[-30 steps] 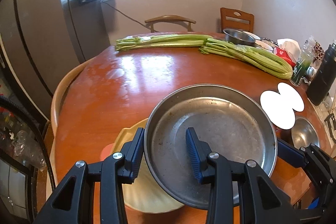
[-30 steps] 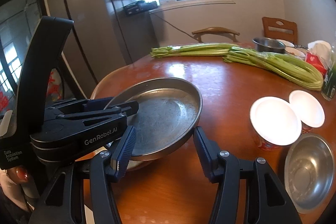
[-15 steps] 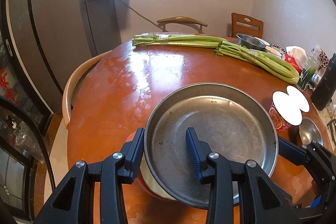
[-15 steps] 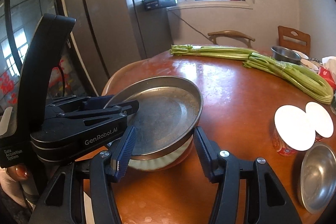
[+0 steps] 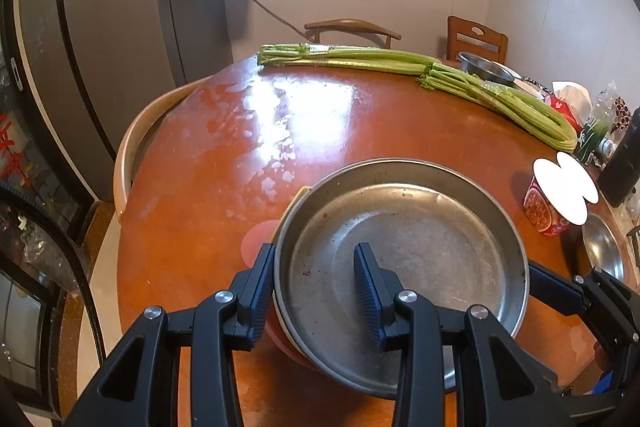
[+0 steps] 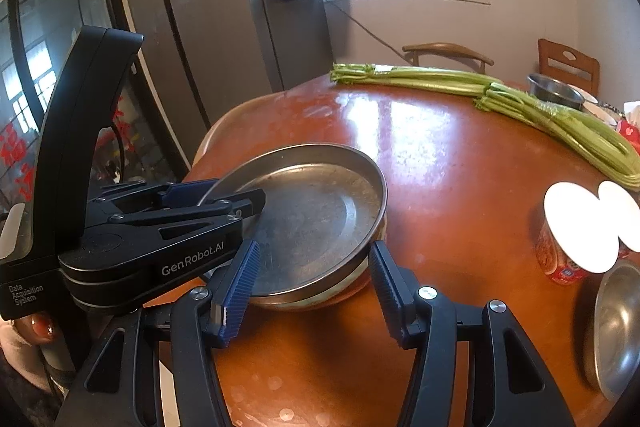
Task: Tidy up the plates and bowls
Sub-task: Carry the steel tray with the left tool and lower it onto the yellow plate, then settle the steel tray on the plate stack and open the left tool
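Note:
A wide steel plate (image 5: 420, 251) hangs tilted just over a stack of a yellow plate (image 5: 298, 197) and a pink plate (image 5: 258, 241) near the table's front edge. My left gripper (image 5: 314, 255) is shut on the steel plate's near-left rim, one finger inside and one outside. In the right wrist view the steel plate (image 6: 312, 215) covers most of the yellow plate (image 6: 356, 277); the left gripper (image 6: 224, 195) clamps its left rim. My right gripper (image 6: 313, 247) stands open at the plate's near rim, pads apart from it. Its finger (image 5: 552, 291) shows beside the plate's right rim.
Two celery bunches (image 5: 400, 61) lie across the far side of the round wooden table (image 5: 320, 131). Two lidded cups (image 5: 560, 195), a small steel bowl (image 5: 604, 247) and a dark bottle (image 5: 624, 163) stand at the right. Another steel bowl (image 5: 484, 67) and chairs are at the back.
Both grippers and the steel plate have shifted sideways and sunk over the yellow and pink plates, which are now mostly covered. Neither gripper's opening has changed.

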`<act>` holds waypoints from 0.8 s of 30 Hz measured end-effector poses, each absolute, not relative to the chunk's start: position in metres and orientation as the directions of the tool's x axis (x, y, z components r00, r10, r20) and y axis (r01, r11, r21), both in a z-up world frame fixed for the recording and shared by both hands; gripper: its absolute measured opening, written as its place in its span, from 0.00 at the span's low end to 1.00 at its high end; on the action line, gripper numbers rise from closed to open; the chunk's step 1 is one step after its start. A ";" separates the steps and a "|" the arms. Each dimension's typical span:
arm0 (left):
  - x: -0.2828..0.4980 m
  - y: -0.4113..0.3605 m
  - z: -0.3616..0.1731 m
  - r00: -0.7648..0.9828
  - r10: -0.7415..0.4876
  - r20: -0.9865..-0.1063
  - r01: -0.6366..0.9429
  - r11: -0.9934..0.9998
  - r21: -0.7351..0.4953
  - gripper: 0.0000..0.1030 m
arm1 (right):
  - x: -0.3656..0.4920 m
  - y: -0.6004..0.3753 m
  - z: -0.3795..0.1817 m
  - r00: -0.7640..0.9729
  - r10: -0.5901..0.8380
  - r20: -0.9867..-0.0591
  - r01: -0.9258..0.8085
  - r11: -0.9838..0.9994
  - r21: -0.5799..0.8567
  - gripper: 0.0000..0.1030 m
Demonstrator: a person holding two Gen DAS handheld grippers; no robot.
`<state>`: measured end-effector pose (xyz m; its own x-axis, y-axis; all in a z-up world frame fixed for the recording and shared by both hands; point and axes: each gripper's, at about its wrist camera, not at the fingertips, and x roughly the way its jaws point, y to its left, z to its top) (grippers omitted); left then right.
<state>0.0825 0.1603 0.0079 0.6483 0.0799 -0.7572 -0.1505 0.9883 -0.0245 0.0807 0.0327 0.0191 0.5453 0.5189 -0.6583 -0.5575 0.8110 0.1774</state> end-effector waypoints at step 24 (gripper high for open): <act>0.093 0.161 -0.022 0.620 0.116 -0.776 -0.181 0.984 0.003 0.37 | 0.088 0.040 -0.012 0.529 0.493 -0.690 -0.586 0.801 0.123 0.57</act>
<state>0.0930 0.1612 -0.0217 0.6200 0.1162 -0.7759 -0.1808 0.9835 0.0028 0.0878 0.0398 -0.0116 0.5292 0.4932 -0.6905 -0.5857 0.8011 0.1233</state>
